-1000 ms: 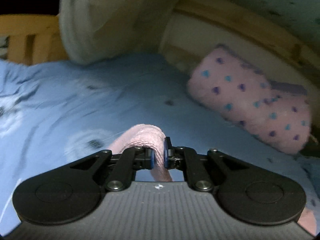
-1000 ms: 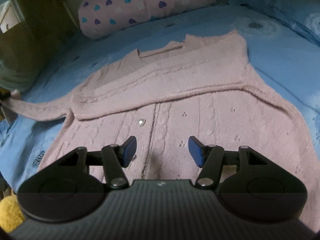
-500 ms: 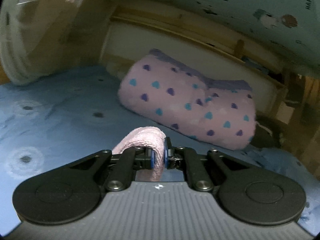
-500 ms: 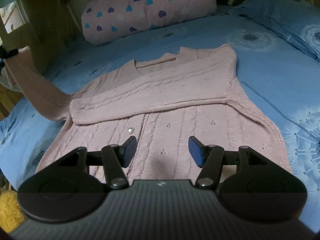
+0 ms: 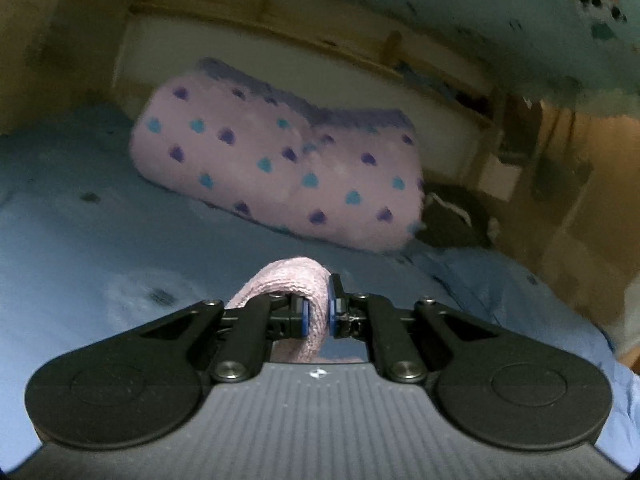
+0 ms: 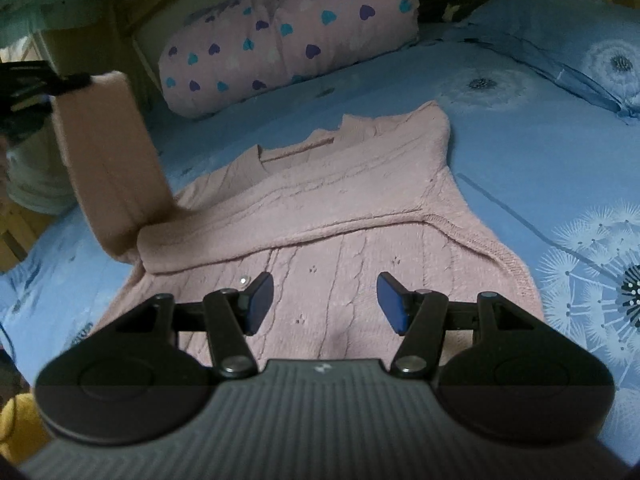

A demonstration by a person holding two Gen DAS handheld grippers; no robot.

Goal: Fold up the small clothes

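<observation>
A small pink knit cardigan [image 6: 320,208] lies flat on the blue bedsheet [image 6: 520,128], one sleeve folded across its chest. My left gripper [image 5: 318,314] is shut on the cuff of the other pink sleeve [image 5: 296,280]. In the right wrist view that sleeve [image 6: 112,160] hangs lifted high at the left, with the left gripper [image 6: 68,80] at its top. My right gripper [image 6: 324,300] is open and empty, hovering just above the cardigan's lower front.
A pink pillow with heart dots [image 5: 280,172] [image 6: 288,36] lies at the head of the bed against a wooden frame [image 5: 320,40]. A dark item [image 5: 452,220] sits beside it. A yellow object [image 6: 16,424] is at the lower left.
My left gripper has raised the sleeve off the bed and swung it up and toward the cardigan. My right gripper has stayed open, drawing back slightly over the hem.
</observation>
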